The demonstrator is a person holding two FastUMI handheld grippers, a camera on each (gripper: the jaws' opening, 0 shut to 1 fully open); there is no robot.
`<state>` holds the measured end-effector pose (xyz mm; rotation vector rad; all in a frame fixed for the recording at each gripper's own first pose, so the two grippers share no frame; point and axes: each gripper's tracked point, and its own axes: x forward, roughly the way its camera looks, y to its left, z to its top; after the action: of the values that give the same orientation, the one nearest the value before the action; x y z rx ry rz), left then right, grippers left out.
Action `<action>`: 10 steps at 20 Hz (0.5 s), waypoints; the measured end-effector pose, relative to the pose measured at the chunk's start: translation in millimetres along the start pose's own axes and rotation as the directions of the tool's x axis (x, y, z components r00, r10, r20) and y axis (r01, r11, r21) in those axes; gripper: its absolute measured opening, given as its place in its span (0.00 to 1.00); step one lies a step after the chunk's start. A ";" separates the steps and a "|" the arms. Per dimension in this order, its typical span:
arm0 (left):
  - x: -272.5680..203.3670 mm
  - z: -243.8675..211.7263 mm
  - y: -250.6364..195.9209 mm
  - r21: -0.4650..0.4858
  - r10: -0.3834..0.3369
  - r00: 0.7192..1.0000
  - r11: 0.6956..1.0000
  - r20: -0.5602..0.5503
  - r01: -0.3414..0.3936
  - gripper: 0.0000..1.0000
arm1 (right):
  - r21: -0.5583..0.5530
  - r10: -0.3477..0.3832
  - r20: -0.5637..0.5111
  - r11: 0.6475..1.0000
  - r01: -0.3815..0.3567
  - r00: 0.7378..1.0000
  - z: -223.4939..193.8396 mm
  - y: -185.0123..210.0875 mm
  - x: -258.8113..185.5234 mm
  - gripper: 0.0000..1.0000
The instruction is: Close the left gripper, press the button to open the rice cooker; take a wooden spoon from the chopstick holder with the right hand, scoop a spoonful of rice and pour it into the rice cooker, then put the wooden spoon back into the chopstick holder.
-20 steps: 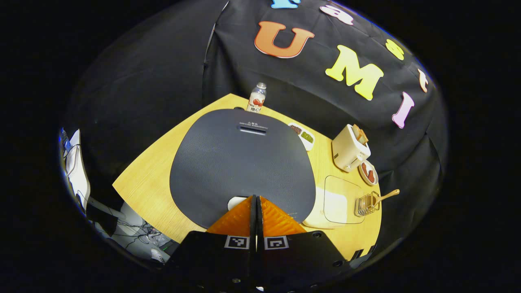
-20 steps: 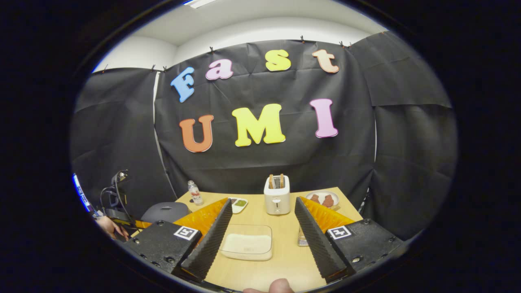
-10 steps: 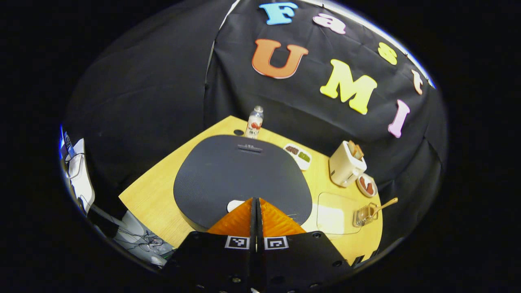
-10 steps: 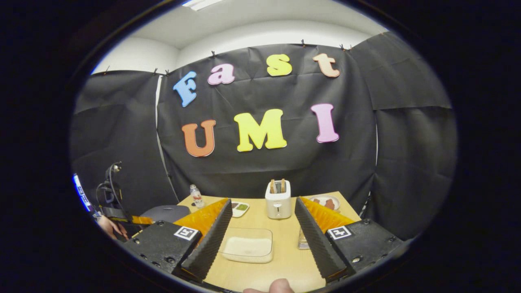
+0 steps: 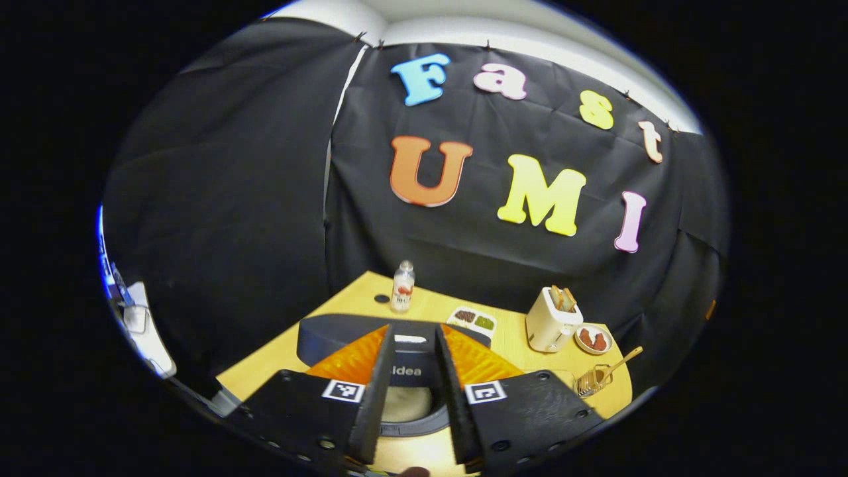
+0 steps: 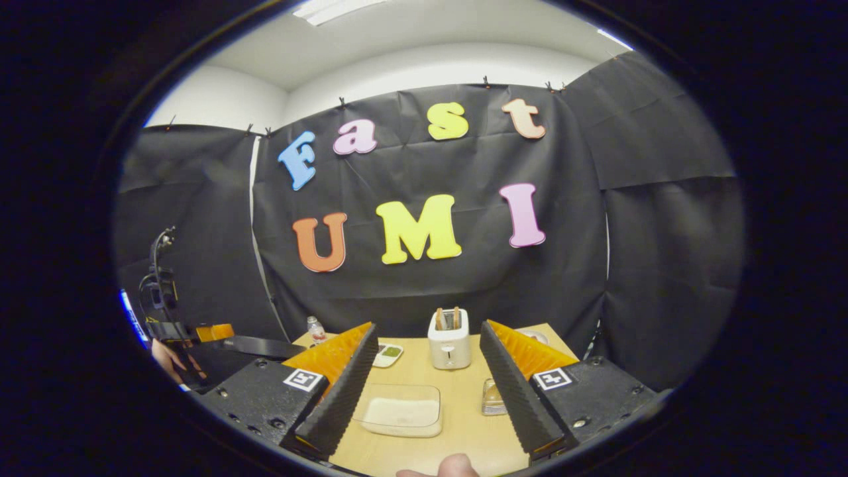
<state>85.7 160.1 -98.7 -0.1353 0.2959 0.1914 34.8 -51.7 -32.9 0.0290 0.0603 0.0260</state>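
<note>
The dark rice cooker (image 5: 331, 334) stands with its lid tilted up, and its pale inner pot (image 5: 401, 405) shows between my fingers. My left gripper (image 5: 414, 329) is open just above it, holding nothing. The wooden spoon (image 5: 623, 364) leans in the wire chopstick holder (image 5: 593, 381) at the table's right edge. In the right gripper view, my right gripper (image 6: 427, 329) is open and empty above the table's near edge. The clear rice container (image 6: 403, 411) lies between its fingers. The chopstick holder (image 6: 491, 397) is half hidden behind the right finger. The raised lid (image 6: 252, 346) shows at the left.
A white toaster (image 5: 550, 321) with toast, a small plate (image 5: 591, 339), a two-part sauce dish (image 5: 474, 320) and a bottle (image 5: 401, 286) stand along the back of the wooden table (image 5: 510, 338). A hand (image 6: 162, 354) shows at the far left.
My left gripper has gone from shut to open and has drawn back and tilted up from the lid. The cooker lid has sprung up, baring the pot. The right gripper has barely moved.
</note>
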 end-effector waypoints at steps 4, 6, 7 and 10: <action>-14.9 33.2 -14.8 0.034 -0.025 0.997 0.999 0.074 0.022 0.94 | -0.011 -0.026 0.022 1.000 0.027 0.999 9.3 -15.0 -2.6 1.00; -27.2 44.0 -20.7 0.047 -0.030 0.992 0.999 0.118 0.025 0.90 | -0.013 -0.046 0.027 0.999 0.046 0.999 11.2 -26.1 -4.0 1.00; -33.7 48.6 -24.0 0.059 -0.027 0.990 0.998 0.137 0.019 0.84 | -0.016 -0.054 0.024 0.998 0.054 0.998 10.5 -32.6 -4.8 1.00; -55.4 50.6 -38.6 0.077 -0.029 0.985 0.997 0.168 0.016 0.94 | -0.038 -0.081 0.007 0.996 0.081 0.997 3.3 -55.5 -5.6 1.00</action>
<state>55.6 121.4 -30.0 -0.0469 0.1326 0.1679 30.9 -107.3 -30.9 -0.0113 0.0556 -0.0536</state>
